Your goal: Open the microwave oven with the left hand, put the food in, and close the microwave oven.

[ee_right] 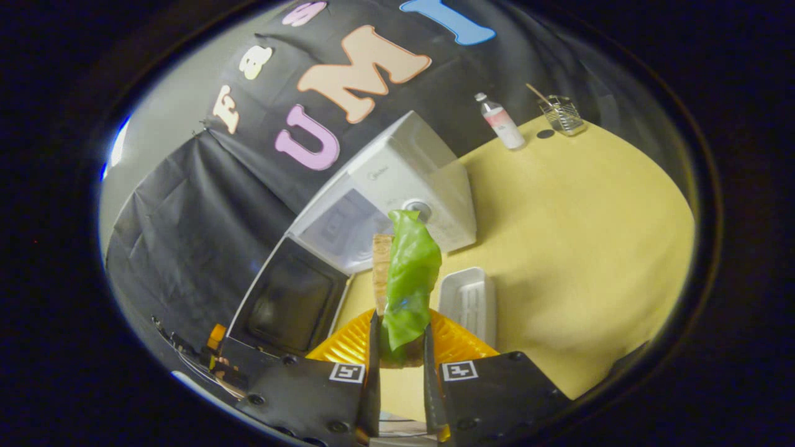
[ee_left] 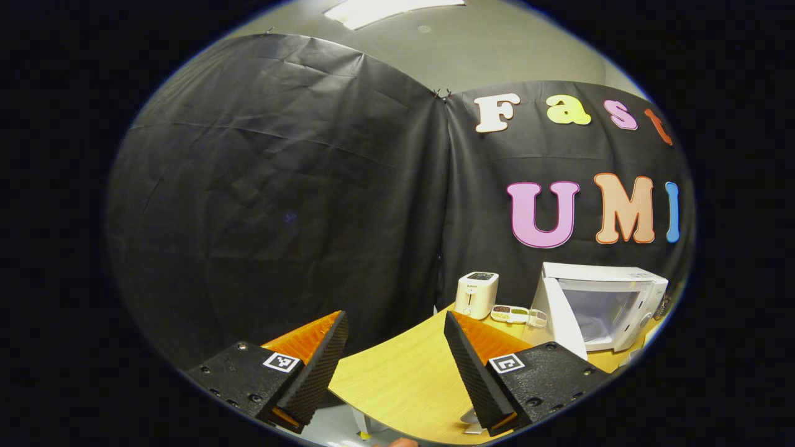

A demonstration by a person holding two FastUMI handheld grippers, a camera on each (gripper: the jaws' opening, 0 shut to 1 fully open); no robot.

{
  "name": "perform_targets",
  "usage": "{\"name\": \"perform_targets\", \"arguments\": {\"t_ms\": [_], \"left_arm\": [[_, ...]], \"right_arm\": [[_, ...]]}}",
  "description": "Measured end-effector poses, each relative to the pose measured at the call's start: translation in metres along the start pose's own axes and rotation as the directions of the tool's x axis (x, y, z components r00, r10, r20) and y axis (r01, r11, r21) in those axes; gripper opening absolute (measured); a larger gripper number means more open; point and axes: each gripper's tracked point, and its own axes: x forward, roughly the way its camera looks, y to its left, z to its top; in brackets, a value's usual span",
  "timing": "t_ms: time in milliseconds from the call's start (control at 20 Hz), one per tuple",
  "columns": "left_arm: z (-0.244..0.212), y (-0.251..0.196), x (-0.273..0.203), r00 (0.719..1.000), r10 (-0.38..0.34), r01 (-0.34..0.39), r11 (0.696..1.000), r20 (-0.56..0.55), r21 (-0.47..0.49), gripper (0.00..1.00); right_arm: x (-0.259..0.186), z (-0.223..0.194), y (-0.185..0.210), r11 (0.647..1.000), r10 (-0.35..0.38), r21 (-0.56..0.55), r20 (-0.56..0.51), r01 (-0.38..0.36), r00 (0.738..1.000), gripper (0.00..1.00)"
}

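In the left gripper view, the left gripper [ee_left: 395,363] has its fingers wide apart with nothing between them. The white microwave [ee_left: 612,304] sits at four o'clock with its door [ee_left: 562,320] open.

In the right gripper view, the right gripper [ee_right: 400,357] squeezes the food [ee_right: 407,279], a green leaf on bread. The microwave [ee_right: 397,186] waits at twelve o'clock, just behind the food.

I can read no wording with any certainty. In the right gripper view, the microwave oven [ee_right: 404,180] carries a small grey brand mark at about 11 o'clock on its front, too blurred to spell out. The bottle [ee_right: 502,122] at 1 o'clock has a label I cannot make out. In the left gripper view, the toaster [ee_left: 476,293] at 4 o'clock bears a tiny dark mark, unreadable. Square black-and-white coded tags sit on the left gripper [ee_left: 394,320] and the right gripper [ee_right: 400,321].
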Motion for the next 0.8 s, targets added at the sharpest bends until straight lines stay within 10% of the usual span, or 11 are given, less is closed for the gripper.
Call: {"name": "perform_targets", "arguments": {"t_ms": [700,800], "left_arm": [[-0.014,-0.005,0.003,0.999,-0.026,0.026,1.000,-0.031,0.012,0.95],[-0.017,-0.003,0.002,0.999,-0.021,0.021,1.000,-0.035,0.012,0.90]], "right_arm": [[0.131,-0.073,0.120,0.995,0.090,0.019,0.236,-0.097,0.968,0.22],[0.151,-0.067,0.134,0.995,0.082,0.029,0.264,-0.093,0.961,0.33]]}}
